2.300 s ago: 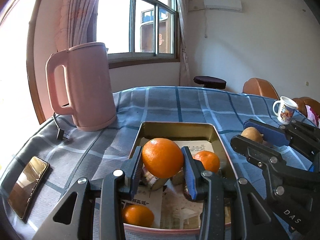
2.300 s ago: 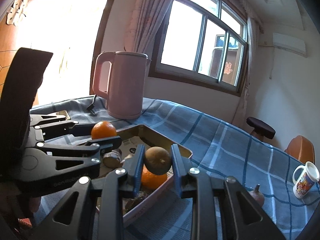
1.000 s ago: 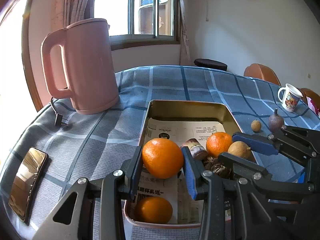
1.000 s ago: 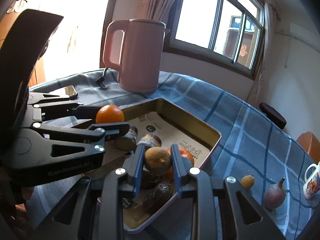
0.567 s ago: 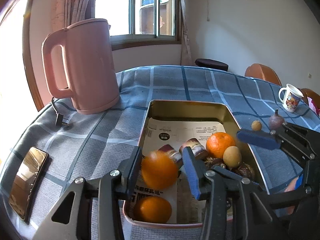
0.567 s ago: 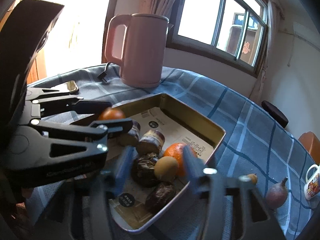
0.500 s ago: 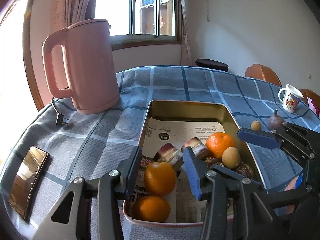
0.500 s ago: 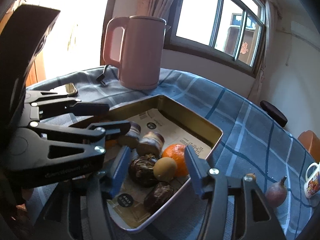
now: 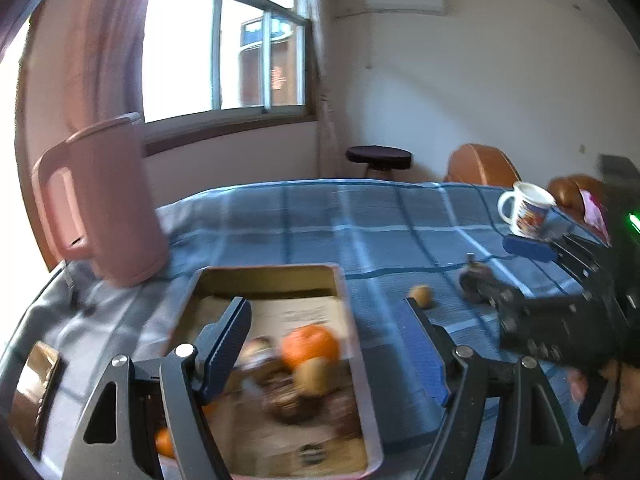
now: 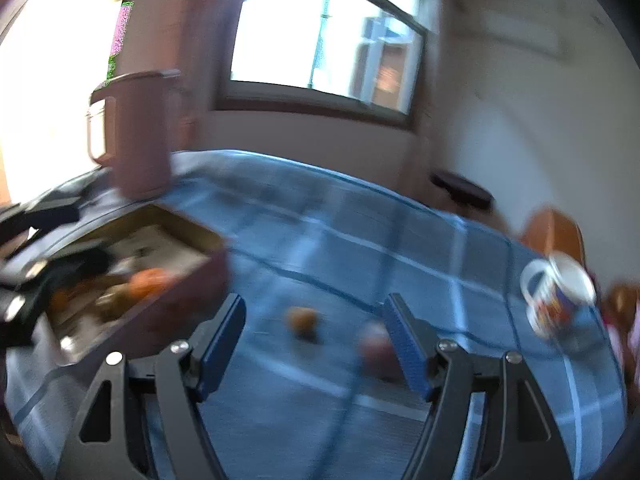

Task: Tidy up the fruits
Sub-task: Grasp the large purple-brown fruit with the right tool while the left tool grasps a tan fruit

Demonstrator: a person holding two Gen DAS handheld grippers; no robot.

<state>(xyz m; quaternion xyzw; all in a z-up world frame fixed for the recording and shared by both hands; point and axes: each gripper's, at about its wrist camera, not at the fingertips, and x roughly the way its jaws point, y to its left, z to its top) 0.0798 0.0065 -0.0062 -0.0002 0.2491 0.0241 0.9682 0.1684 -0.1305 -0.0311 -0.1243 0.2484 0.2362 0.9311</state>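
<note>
Tray (image 9: 352, 344) on the blue checked table (image 9: 360, 216), paper-lined, holding the gathered fruit: one orange (image 9: 310, 346) mid-tray, a yellowish round fruit (image 9: 314, 376) just in front of it, dark blurred pieces around them, and a second orange (image 9: 164, 442) at the near left corner, partly hidden behind the left tongs. Contents are motion-blurred; finer detail cannot be read. Two fruits lie on the cloth right of the tray: a small tan fruit (image 9: 422, 294) near the tray's right side, and a dark purplish fruit (image 10: 376, 346) further right, partly covered by the right tongs' finger in the right wrist view. Left tongs (image 9: 326, 354) are released, blue pads spread wide over the tray's right half, nothing between them. Right tongs (image 10: 314, 346) are likewise released and empty, spread above the cloth with the tan fruit (image 10: 302, 320) showing between the pads. In the left view the right tongs (image 9: 516, 272) appear at the right edge, beside the purplish fruit. Pink kettle (image 9: 100, 204) stands left of the tray's far end. Mug (image 9: 528, 210) sits at the table's far right. Phone (image 9: 34, 396) lies at the near left edge. Right wrist view is heavily blurred.
</note>
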